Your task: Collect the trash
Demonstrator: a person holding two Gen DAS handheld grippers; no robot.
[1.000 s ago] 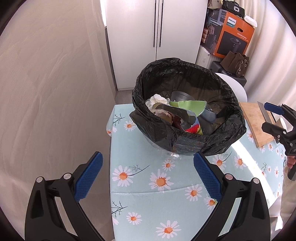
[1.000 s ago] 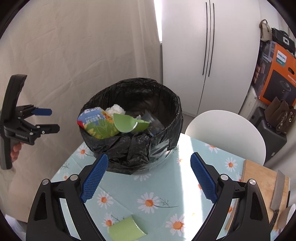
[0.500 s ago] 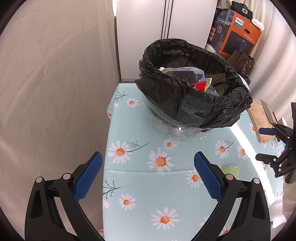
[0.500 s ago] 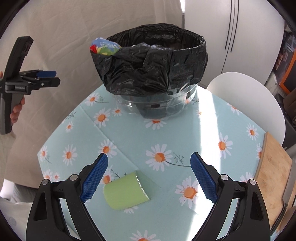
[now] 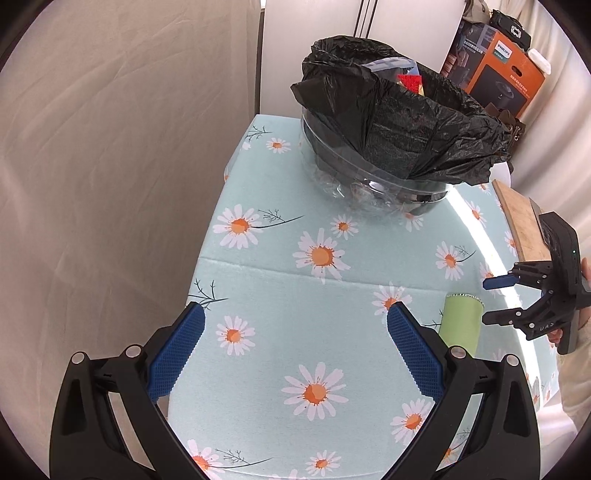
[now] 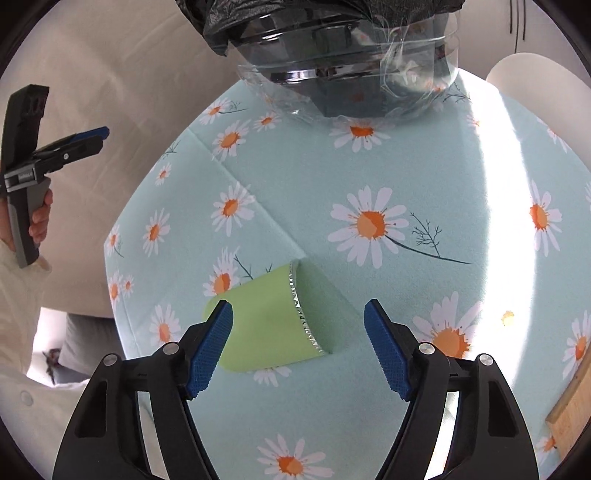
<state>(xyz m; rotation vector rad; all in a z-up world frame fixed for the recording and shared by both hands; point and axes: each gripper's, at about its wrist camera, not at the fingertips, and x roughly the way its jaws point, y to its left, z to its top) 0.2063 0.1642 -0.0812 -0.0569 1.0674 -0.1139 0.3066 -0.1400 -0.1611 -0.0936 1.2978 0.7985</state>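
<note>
Beige curtains [image 5: 110,147] flank a white cabinet [image 5: 369,22]; sunlight stripes the daisy tablecloth [image 5: 295,295] beside a white chair [image 6: 535,85].

only readable bit is "philips" on the orange box [image 5: 506,70], upper right of the left wrist view.

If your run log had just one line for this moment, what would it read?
right gripper: open, straddling green wrapper lying on table | left gripper: open, empty | trash bin: beyond wrapper
</note>
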